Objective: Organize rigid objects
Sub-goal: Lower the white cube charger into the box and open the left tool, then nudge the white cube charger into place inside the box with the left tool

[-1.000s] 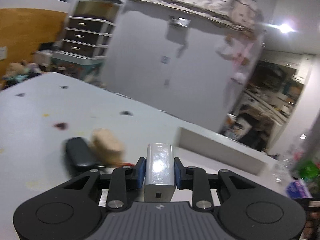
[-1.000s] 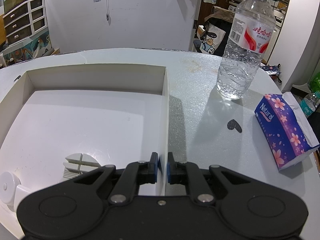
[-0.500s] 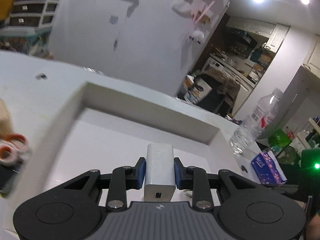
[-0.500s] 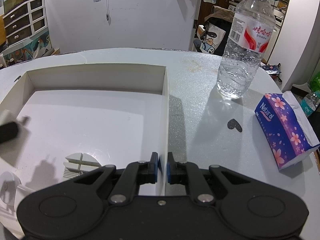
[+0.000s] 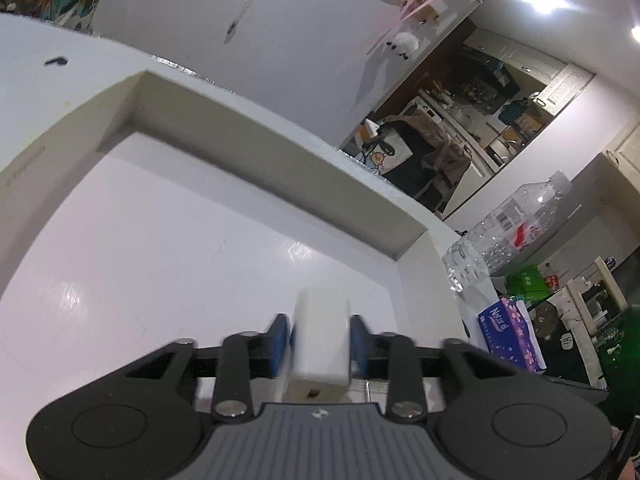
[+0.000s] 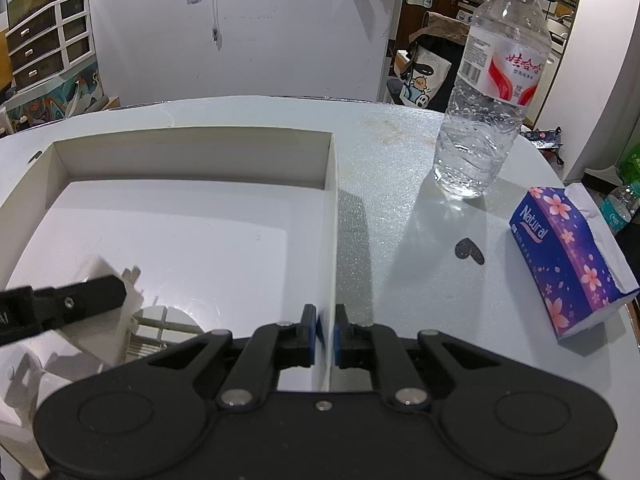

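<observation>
My left gripper (image 5: 319, 340) is shut on a white charger block (image 5: 320, 336) and holds it low over the floor of the white box (image 5: 256, 152). In the right wrist view the left gripper (image 6: 96, 300) reaches in from the left with the charger (image 6: 108, 276), above a round white ribbed piece (image 6: 160, 322) on the box floor. My right gripper (image 6: 326, 334) is shut on the box's right wall (image 6: 332, 216), near its front end.
A water bottle (image 6: 488, 92) stands on the table to the right of the box. A purple tissue pack (image 6: 572, 264) lies at the right edge, with a dark mark (image 6: 468, 250) on the table beside it. More white parts (image 6: 20, 380) lie at the box's front left.
My left gripper has carried the charger from over the table with loose items to low inside the box. The right gripper has held still on the wall.
</observation>
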`<act>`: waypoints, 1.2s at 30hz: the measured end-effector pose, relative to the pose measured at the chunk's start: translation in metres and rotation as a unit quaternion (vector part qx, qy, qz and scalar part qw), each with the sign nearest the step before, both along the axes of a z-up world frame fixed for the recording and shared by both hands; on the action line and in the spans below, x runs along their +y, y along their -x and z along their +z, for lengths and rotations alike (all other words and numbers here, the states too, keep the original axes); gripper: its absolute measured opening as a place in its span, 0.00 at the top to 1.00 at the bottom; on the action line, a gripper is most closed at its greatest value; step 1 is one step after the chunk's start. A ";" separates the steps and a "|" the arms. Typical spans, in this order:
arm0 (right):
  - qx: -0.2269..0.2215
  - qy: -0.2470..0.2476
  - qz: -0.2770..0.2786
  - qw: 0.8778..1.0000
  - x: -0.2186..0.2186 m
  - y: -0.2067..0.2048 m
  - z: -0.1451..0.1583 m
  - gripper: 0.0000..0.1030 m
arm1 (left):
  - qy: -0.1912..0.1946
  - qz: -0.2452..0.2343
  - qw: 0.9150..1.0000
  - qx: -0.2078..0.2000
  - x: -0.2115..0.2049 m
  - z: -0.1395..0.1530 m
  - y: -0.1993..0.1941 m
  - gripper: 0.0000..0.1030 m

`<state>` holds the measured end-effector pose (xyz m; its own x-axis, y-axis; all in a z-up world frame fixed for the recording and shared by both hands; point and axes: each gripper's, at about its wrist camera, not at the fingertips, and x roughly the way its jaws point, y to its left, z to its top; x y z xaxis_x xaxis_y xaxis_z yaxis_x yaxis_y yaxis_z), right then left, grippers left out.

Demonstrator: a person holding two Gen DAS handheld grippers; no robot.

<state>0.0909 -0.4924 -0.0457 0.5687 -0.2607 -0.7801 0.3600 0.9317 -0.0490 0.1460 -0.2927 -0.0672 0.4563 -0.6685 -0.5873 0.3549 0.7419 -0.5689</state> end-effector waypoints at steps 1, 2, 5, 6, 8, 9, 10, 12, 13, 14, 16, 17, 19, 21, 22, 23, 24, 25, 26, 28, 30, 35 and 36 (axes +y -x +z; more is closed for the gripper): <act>0.000 0.001 0.000 1.000 0.000 0.000 0.000 0.91 | 0.001 0.002 1.000 -0.003 0.003 0.002 0.000 0.46; 0.000 0.001 0.000 1.000 0.001 0.000 0.000 0.91 | -0.002 0.004 1.000 -0.012 0.005 0.003 0.001 0.43; 0.001 0.003 0.001 1.000 0.001 0.000 0.000 0.91 | -0.028 0.008 0.998 -0.053 0.007 0.012 0.009 0.45; 0.001 0.003 0.001 1.000 0.001 -0.001 0.000 0.91 | -0.037 0.009 0.997 -0.063 0.008 0.014 0.011 0.45; 0.001 0.004 0.001 1.000 0.001 -0.001 0.000 0.91 | -0.039 0.008 0.996 -0.077 0.009 0.019 0.014 0.45; 0.001 0.004 0.001 1.000 0.001 -0.001 0.000 0.91 | -0.036 0.003 0.996 -0.081 0.009 0.021 0.014 0.45; 0.002 0.004 0.001 1.000 0.001 -0.001 0.000 0.91 | -0.034 -0.005 0.996 -0.084 0.008 0.022 0.015 0.45; 0.002 0.005 0.001 1.000 0.002 -0.001 0.000 0.91 | -0.034 -0.017 0.995 -0.093 0.004 0.026 0.018 0.45; 0.002 0.006 0.001 1.000 0.002 -0.001 0.000 0.91 | -0.041 -0.023 0.994 -0.100 -0.001 0.027 0.019 0.45; 0.002 0.006 0.001 1.000 0.002 0.000 0.000 0.91 | -0.050 -0.028 0.993 -0.106 -0.006 0.027 0.020 0.45; 0.002 0.006 0.001 1.000 0.002 0.000 0.000 0.91 | -0.078 -0.033 0.989 -0.118 -0.015 0.025 0.023 0.46; 0.002 0.006 0.001 1.000 0.002 0.000 0.000 0.91 | -0.093 -0.032 0.988 -0.122 -0.018 0.022 0.023 0.51; 0.002 0.006 0.001 1.000 0.002 0.000 0.000 0.91 | -0.098 -0.026 0.988 -0.120 -0.016 0.018 0.020 0.52; 0.002 0.006 0.001 1.000 0.002 0.000 0.000 0.91 | -0.092 -0.016 0.989 -0.116 -0.010 0.017 0.019 0.54; 0.002 0.006 0.001 1.000 0.002 0.000 0.000 0.91 | -0.095 -0.010 0.988 -0.119 -0.007 0.018 0.018 0.56; 0.002 0.006 0.001 1.000 0.002 0.000 0.000 0.91 | -0.096 -0.006 0.988 -0.123 -0.004 0.019 0.018 0.60; 0.002 0.006 0.001 1.000 0.002 0.000 0.000 0.91 | -0.098 0.000 0.987 -0.124 0.000 0.019 0.017 0.61; 0.002 0.006 0.001 1.000 0.002 -0.001 0.000 0.91 | -0.098 0.004 0.988 -0.124 0.003 0.020 0.017 0.62; 0.002 0.006 0.001 1.000 0.002 0.000 0.000 0.91 | -0.097 0.007 0.988 -0.124 0.007 0.020 0.016 0.64; 0.002 0.006 0.001 1.000 0.002 0.000 0.000 0.91 | -0.096 0.014 0.987 -0.126 0.015 0.020 0.016 0.64; 0.002 0.006 0.001 1.000 0.002 -0.001 0.000 0.91 | -0.100 0.020 0.986 -0.129 0.022 0.020 0.016 0.64; 0.002 0.006 0.001 1.000 0.002 -0.001 0.000 0.91 | -0.099 0.022 0.986 -0.131 0.039 0.017 0.017 0.66; 0.002 0.006 0.001 1.000 0.002 0.000 0.000 0.91 | -0.097 0.021 0.986 -0.130 0.041 0.017 0.018 0.66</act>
<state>0.0914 -0.4903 -0.0452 0.5658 -0.2690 -0.7795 0.3574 0.9319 -0.0622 0.1281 -0.2519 -0.0499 0.6336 -0.5317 -0.5620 0.4367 0.8454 -0.3075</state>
